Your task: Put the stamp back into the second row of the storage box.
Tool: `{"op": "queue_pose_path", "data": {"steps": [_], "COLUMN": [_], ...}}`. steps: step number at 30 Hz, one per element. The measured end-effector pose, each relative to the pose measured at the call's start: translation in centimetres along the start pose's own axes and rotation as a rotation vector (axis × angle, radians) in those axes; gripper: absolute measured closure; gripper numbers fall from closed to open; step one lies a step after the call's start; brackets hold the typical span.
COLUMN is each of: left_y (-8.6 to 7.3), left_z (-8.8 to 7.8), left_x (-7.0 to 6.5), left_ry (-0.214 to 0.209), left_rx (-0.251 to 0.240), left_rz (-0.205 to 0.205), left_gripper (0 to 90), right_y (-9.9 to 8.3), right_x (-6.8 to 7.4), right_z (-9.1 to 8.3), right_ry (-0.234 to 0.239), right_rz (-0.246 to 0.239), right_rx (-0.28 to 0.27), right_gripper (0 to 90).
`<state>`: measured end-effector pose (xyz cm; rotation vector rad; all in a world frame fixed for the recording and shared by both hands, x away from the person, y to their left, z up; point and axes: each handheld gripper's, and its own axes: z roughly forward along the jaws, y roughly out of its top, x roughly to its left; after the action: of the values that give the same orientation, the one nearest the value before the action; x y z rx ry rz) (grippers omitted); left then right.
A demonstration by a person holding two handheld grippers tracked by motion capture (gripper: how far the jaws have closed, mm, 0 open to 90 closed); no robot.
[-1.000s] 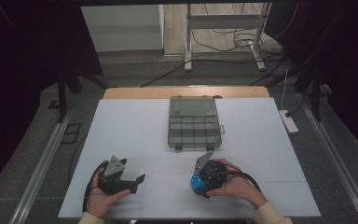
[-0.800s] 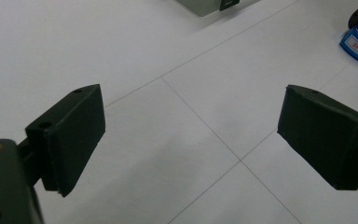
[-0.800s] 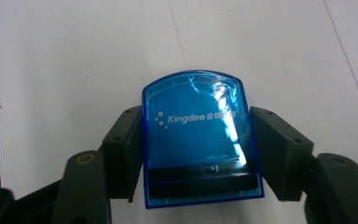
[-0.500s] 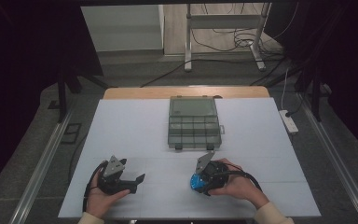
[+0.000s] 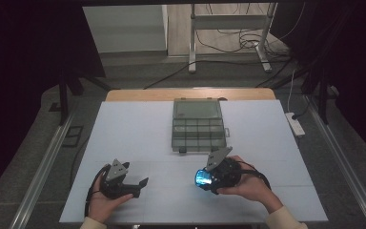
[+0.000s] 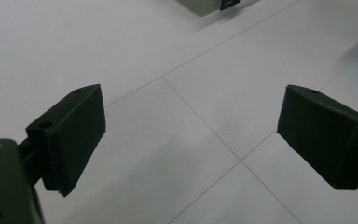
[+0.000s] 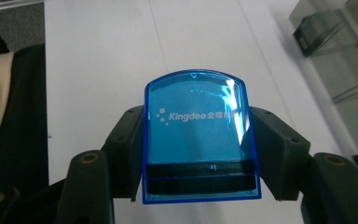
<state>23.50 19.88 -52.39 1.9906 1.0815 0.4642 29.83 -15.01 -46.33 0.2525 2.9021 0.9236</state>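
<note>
My right gripper (image 5: 205,178) is shut on a clear blue plastic block (image 7: 199,135) printed "Kingdee"; both jaws press its sides. In the high view the blue block (image 5: 202,178) glows at the gripper's left end, low over the white table (image 5: 138,138), front right of centre. My left gripper (image 5: 140,185) rests at the front left, held by a hand, pointing right. Its jaws stand wide apart in the left gripper view, with bare table between the fingers (image 6: 72,135). A grey-green clear compartment box (image 5: 198,125) lies closed at the table's middle back, beyond both grippers.
A white power strip (image 5: 296,124) lies on the table's right edge. A corner of the compartment box (image 7: 340,51) shows at the right gripper view's upper right, and its latch (image 6: 228,3) at the left gripper view's top. Dark floor and cables lie beyond.
The right gripper with the blue block has shifted slightly, its hand settling lower right. The left gripper has stayed where it was.
</note>
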Motion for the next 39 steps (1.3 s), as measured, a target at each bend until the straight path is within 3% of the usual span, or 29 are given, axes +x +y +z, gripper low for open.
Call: {"op": "queue_pose_path", "data": {"steps": [13,17,27,39], "left_y": [0.1,0.1,0.1,0.1], "left_z": [0.1,0.0,0.0,0.0], "left_x": [0.0,0.0,-0.1,0.0], "left_ry": [0.0,0.003,0.004,0.008], "left_rx": [0.002,-0.001,-0.003,0.004], "left_rz": [0.0,0.0,0.005,0.008], "left_gripper": [8.7,8.9,9.1,9.0], "right_y": [1.2,1.5,1.6,1.8], "right_x": [0.4,0.2,-0.3,-2.6], "right_z": [-3.2,-3.6,-3.6,-3.0], "right_ry": [-0.05,-0.057,-0.071,-0.085], "right_rz": [-0.016,-0.019,-0.018,0.026], "right_rx": [-0.093,-0.099,-0.095,-0.109], "right_gripper": [40.8,40.8,40.8,40.8]}}
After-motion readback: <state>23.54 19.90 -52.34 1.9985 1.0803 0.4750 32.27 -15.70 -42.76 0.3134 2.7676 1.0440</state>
